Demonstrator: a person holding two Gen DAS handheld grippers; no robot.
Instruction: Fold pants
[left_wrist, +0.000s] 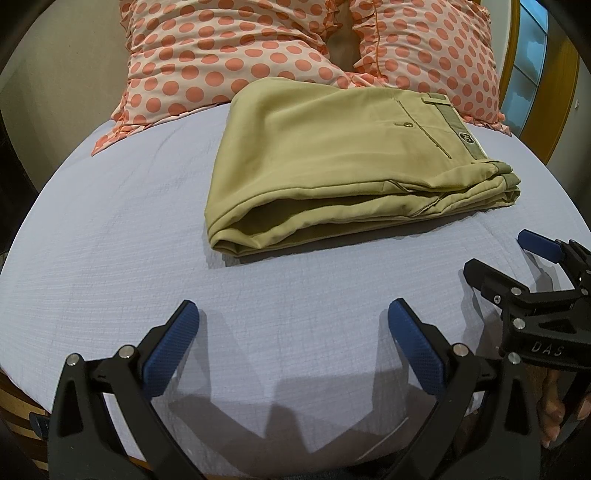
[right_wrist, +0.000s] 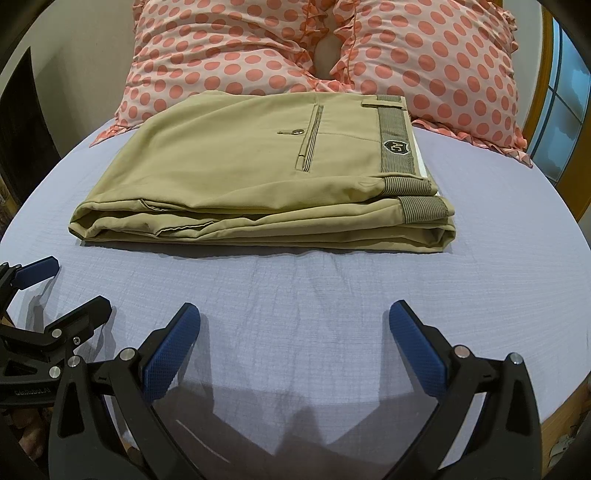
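Observation:
Khaki pants lie folded in a compact stack on the pale blue bed sheet, waistband to the right. They also show in the right wrist view, back pocket and striped waistband facing up. My left gripper is open and empty, hovering over the sheet well short of the pants. My right gripper is open and empty too, back from the pants' near edge. The right gripper shows at the right edge of the left wrist view, and the left gripper at the left edge of the right wrist view.
Two polka-dot pillows with ruffled edges lean behind the pants. A wooden frame and blue-paned window stand at the far right. The bed's wooden edge shows at lower left.

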